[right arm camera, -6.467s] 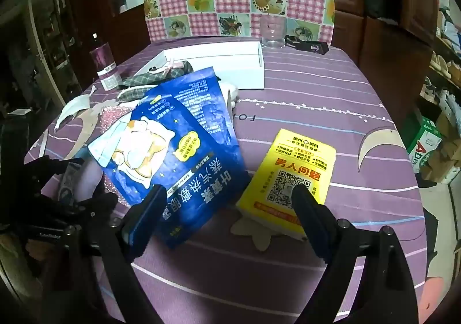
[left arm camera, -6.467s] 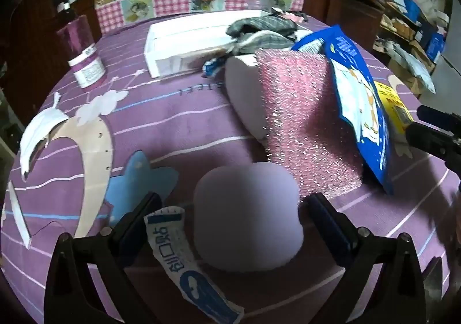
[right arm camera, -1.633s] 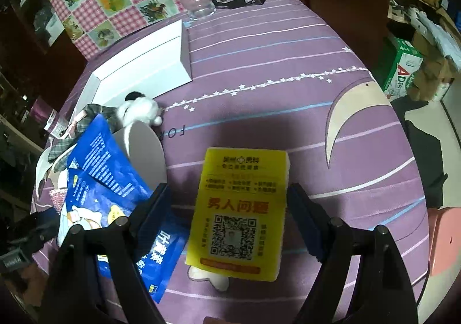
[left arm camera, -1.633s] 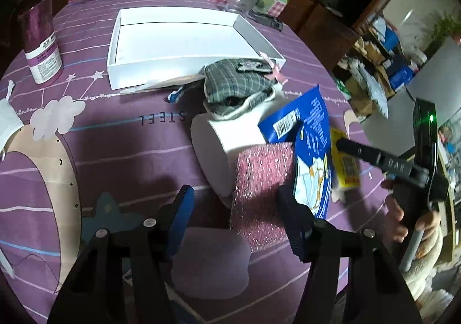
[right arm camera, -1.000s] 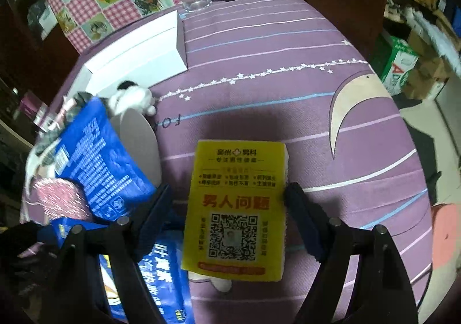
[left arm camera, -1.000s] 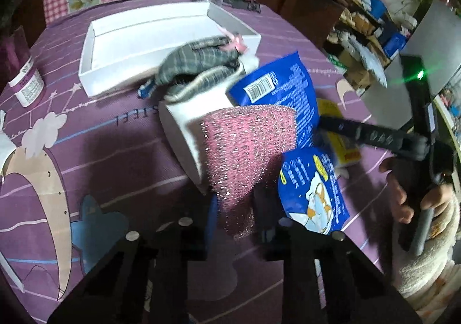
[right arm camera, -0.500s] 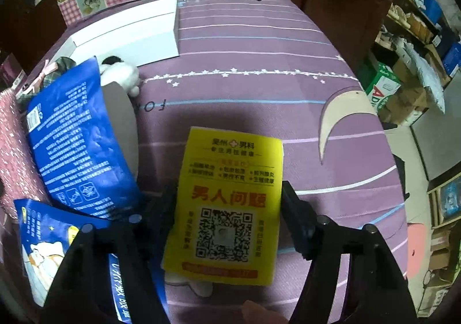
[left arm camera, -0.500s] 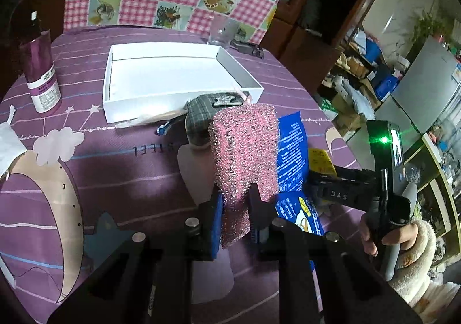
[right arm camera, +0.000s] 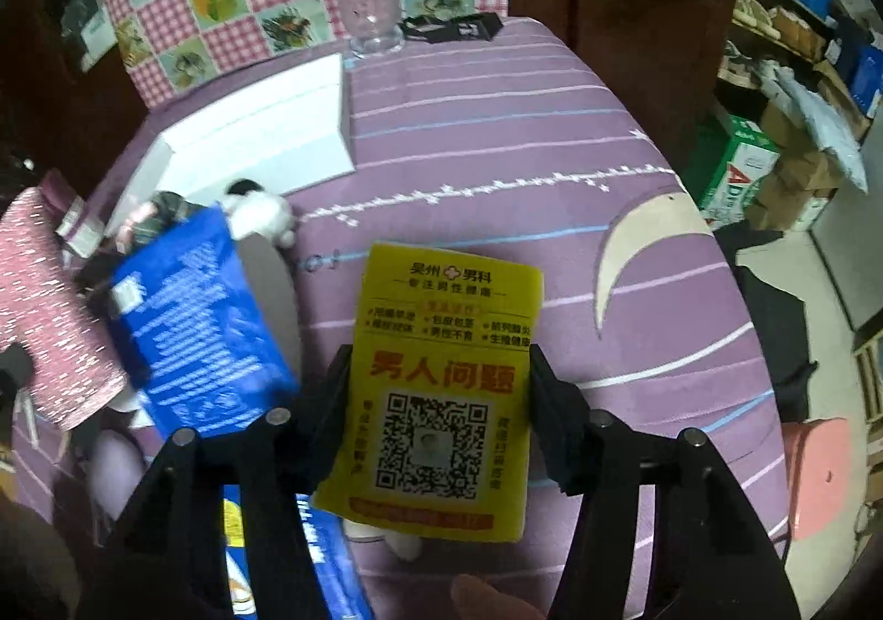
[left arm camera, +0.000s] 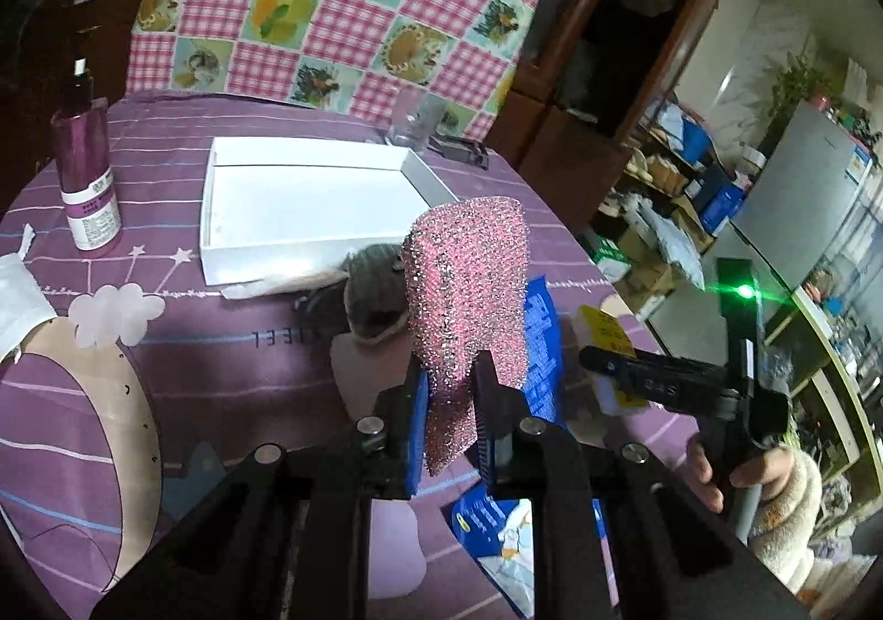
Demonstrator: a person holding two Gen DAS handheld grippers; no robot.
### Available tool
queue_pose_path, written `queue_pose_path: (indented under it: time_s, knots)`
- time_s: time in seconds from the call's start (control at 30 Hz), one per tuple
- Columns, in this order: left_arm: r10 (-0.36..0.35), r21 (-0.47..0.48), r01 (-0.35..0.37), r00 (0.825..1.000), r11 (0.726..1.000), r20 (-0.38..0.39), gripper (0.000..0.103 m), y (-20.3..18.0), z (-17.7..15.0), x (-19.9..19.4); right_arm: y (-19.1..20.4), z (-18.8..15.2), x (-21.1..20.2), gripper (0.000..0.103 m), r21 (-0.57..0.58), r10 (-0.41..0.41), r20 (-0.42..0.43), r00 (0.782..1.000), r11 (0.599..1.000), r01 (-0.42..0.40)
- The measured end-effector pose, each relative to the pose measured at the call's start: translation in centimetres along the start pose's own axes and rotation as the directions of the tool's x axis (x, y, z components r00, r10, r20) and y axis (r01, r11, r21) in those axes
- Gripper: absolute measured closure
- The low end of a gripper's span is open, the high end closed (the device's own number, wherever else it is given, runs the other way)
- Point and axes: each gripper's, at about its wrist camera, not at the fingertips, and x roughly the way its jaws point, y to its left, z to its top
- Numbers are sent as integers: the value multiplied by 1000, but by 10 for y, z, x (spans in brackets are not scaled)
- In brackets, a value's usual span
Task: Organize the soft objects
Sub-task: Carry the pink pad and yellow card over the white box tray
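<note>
Left wrist view: the left gripper (left arm camera: 448, 388) is clamped on the lower end of a pink glittery scrubbing sponge (left arm camera: 468, 289), which stands upright between the jaws, lifted clear of the purple tablecloth (left arm camera: 232, 344). Beyond it lies an open white box (left arm camera: 309, 203), apparently with nothing in it, with a grey plaid cloth item (left arm camera: 375, 289) just in front of its near wall. The step in hand looks like carrying the sponge toward that box; the next move probably calls for reaching forward over the near wall and releasing inside. Right wrist view: the right gripper (right arm camera: 439, 388) has its fingers pressed against both long sides of a yellow printed sponge pack (right arm camera: 441, 388), gripping it; whether it is off the cloth cannot be told. A blue packet (right arm camera: 193, 311) lies just to its left, and the white box sits farther back. This pack likely needs lifting and the same trip to the box.
</note>
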Motion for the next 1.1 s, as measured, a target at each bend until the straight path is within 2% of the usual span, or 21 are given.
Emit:
queue_pose_path:
  time_s: [0.1,0.23,0.37,0.47,0.57,0.7,0.87,0.97,1.1]
  knots:
    - [47,-32,-47,999,998,-1,90,2,7,0,1,8,-12,43,5,11,7,1000,1000,-11]
    - [98,-30,-97,995,995,12,90,-7,22,-16,0,26,-37,43,11,89,-14,996,996,-89]
    - [157,-9,-157,987,988,38,90,-19,45,-32,5,61,-65,43,7,108,-8,994,994,-108]
    - [194,15,-195,980,981,52,90,-26,63,-34,5,89,-68,43,52,140,-24,990,989,-139]
    - [204,19,-205,978,979,52,90,-27,82,-25,10,119,-58,43,112,178,-33,983,978,-174]
    - [179,-13,-178,983,984,36,90,-19,112,1,30,150,-32,43,146,262,-29,965,956,-255]
    - [166,-81,-164,986,983,11,90,12,141,47,69,172,16,43,66,362,-1,932,930,-361]
    - [183,-107,-186,982,977,-44,89,39,155,75,86,178,49,43,-24,357,21,934,934,-357]
    - [163,-181,-181,981,967,-110,89,88,160,109,106,179,91,43,-126,353,-19,936,927,-352]
